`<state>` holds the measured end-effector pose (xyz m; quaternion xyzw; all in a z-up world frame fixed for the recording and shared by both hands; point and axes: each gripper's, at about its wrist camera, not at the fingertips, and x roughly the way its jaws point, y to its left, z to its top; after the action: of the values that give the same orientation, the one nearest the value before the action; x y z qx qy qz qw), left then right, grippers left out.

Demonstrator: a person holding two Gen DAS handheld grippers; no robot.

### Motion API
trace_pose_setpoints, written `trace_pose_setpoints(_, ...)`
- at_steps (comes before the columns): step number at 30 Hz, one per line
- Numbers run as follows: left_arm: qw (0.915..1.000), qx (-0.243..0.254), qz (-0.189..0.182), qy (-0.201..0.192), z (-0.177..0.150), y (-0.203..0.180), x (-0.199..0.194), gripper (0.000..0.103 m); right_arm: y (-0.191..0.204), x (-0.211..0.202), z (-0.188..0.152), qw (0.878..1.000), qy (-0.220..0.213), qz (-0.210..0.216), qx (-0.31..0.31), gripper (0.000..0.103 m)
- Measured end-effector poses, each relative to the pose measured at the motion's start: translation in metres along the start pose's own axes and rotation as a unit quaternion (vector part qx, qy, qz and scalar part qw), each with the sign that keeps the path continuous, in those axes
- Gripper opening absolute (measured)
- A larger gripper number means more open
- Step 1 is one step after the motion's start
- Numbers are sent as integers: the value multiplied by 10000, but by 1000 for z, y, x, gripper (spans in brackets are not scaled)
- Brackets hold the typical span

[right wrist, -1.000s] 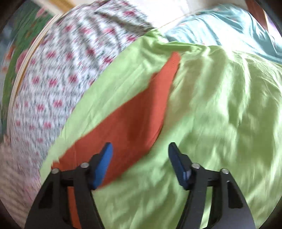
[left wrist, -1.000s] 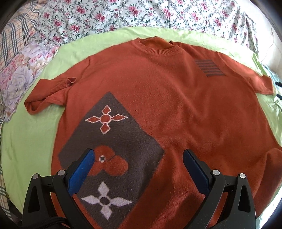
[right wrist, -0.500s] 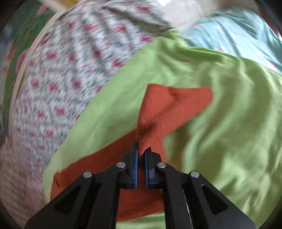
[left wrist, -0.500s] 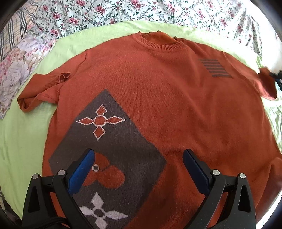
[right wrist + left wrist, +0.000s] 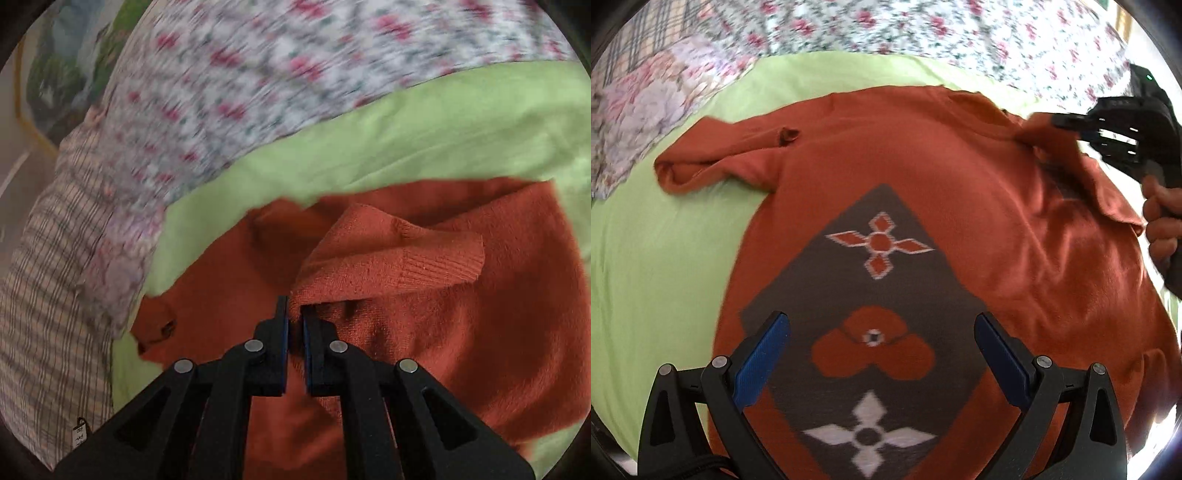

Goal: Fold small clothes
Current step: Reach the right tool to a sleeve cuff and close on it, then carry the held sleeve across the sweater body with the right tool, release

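sweater (image 5: pixel 960 192) lies flat on green sheet (image 5: pixel 657 258), far sleeve edge free | right gripper (image 5: pixel 294 314) pinches sleeve (image 5: pixel 388 258), lifted over the body | left gripper (image 5: pixel 881 334) jaws wide, hovering above hem, nothing between

Left gripper (image 5: pixel 879 354) fingers spread above orange sweater (image 5: pixel 923 177); right gripper (image 5: pixel 1060 123) pinches sleeve, lifted over chest.

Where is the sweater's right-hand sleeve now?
The sleeve is pinched in the right gripper, lifted over the orange sweater's body on the green sheet.
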<state>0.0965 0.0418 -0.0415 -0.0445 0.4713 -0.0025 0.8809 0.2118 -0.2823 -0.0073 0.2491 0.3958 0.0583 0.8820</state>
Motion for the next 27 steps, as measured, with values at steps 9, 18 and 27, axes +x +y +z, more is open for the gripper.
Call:
trace_pose_setpoints(9,9999,-91,-58,62,10,7,12,100,64,103,-37,9929,1067,326,-401,45)
trace_pose_setpoints(18,9984,245,-510,-46,71,-68,51,100,2,23,-42,9991,348,187,150,71)
trace_pose_setpoints(27,9945,605,844,-129,138,-102,128,100,-76,-15,-49,9954,130,-396,865,71)
